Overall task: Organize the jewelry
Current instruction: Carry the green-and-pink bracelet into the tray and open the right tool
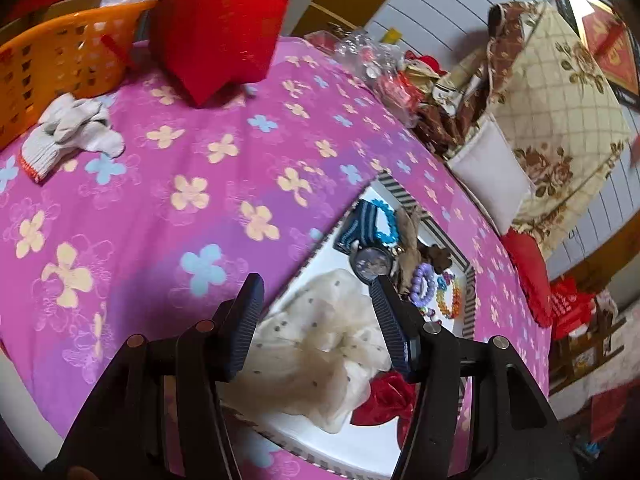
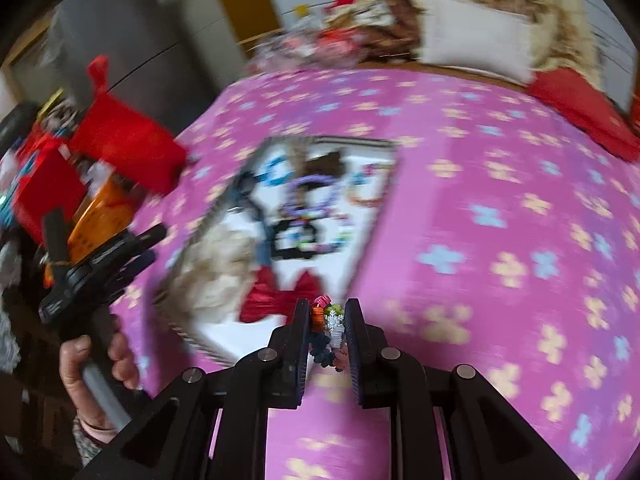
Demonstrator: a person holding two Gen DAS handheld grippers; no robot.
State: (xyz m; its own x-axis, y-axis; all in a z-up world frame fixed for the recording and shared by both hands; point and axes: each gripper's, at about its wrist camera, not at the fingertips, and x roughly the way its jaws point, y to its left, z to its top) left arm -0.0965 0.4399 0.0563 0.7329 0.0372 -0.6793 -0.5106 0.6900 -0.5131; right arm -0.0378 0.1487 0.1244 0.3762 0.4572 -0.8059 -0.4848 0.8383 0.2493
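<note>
A white tray with a striped rim (image 1: 384,180) lies on the pink flowered cloth and holds jewelry: a blue bead bracelet (image 1: 386,222), a watch (image 1: 374,264), a purple bead bracelet (image 1: 424,284), a rainbow bracelet (image 1: 450,296), a cream dotted scrunchie (image 1: 320,344) and a red bow (image 1: 386,400). My left gripper (image 1: 316,292) is open and empty above the scrunchie. My right gripper (image 2: 327,312) is shut on a colourful charm bracelet (image 2: 330,326), held above the cloth just short of the tray's near edge (image 2: 208,350). The right wrist view is blurred.
An orange basket (image 1: 60,60), a red gift bag (image 1: 220,20) and white work gloves (image 1: 72,132) sit at the far left of the table. Packets and clutter (image 1: 380,64) lie at the back. A sofa with cushions (image 1: 540,120) stands to the right.
</note>
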